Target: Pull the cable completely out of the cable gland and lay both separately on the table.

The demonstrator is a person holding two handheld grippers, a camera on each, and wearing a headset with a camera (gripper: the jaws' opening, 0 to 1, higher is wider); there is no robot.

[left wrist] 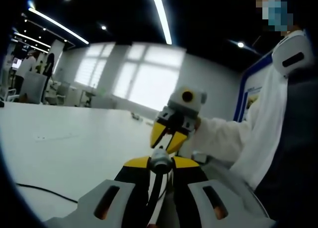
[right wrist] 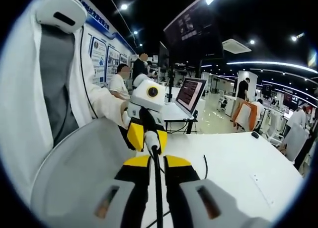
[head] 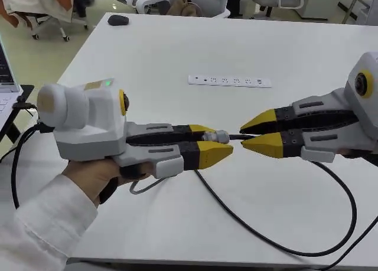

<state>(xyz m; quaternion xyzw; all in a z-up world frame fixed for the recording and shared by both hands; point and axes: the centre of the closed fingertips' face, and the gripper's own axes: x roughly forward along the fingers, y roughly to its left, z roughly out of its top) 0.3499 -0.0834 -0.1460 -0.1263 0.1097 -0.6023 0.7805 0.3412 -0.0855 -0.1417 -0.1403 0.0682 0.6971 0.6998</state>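
In the head view my left gripper (head: 223,142), held in a hand at the left, is shut on the grey cable gland (head: 217,136). A short stretch of black cable (head: 234,137) leaves the gland and enters my right gripper (head: 243,136), which is shut on it a few centimetres away. Both are held above the white table (head: 177,52). The left gripper view has the gland (left wrist: 160,160) between the yellow jaws of the left gripper (left wrist: 161,164), cable (left wrist: 155,188) behind it and the right gripper (left wrist: 167,136) facing. The right gripper (right wrist: 157,162) pinches the cable (right wrist: 158,183), with the gland (right wrist: 151,140) just ahead.
A black cable loop (head: 283,246) lies on the table near the front edge. A white power strip (head: 230,81) lies mid-table and a dark mouse (head: 118,20) at the far left corner. A laptop (head: 5,70) stands off the left edge. Office chairs stand behind.
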